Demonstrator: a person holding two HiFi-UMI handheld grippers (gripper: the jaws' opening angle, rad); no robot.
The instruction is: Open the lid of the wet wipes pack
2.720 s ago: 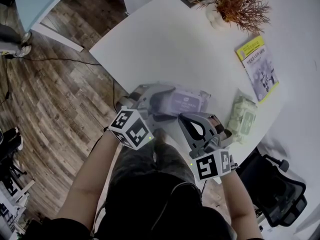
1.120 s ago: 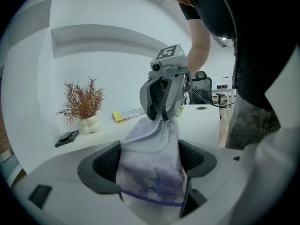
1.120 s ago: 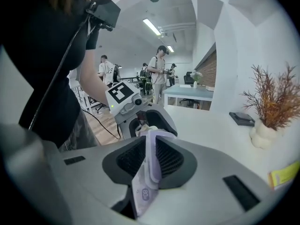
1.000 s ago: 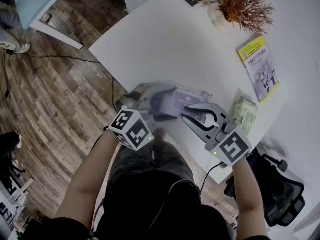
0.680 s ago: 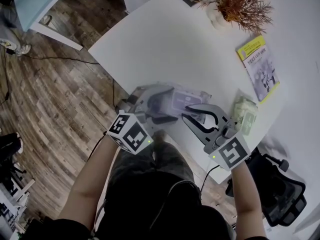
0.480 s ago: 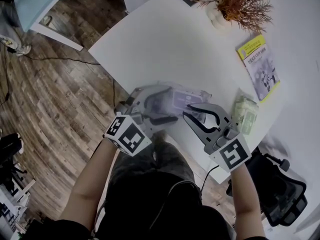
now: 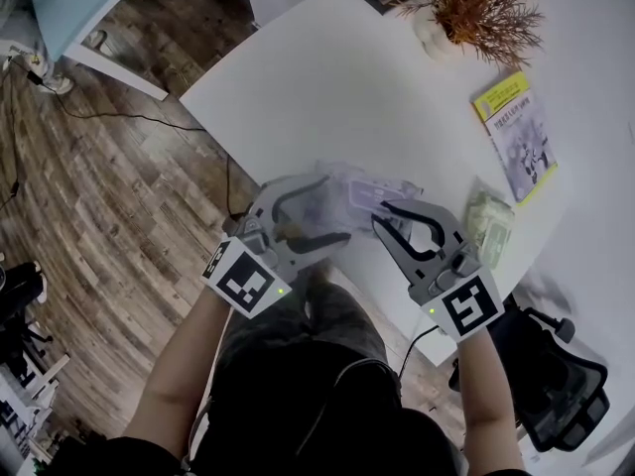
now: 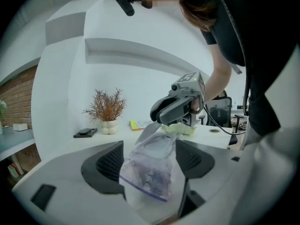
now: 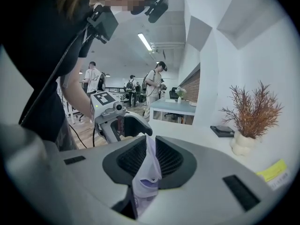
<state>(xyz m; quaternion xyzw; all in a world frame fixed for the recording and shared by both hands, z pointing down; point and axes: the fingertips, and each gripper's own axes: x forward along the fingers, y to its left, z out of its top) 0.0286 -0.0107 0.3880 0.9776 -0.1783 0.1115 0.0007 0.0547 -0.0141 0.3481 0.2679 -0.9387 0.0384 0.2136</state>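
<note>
Wipes pack (image 8: 149, 170), pale purple, crinkled

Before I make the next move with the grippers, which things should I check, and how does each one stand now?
1. Jaws of the left gripper shut on the wet wipes pack: ok.
2. Jaws of the right gripper shut on the lid flap: ok.
3. Lid flap peeled fully open: cannot tell.
4. The green pack lies outside both pairs of jaws: ok.
</note>
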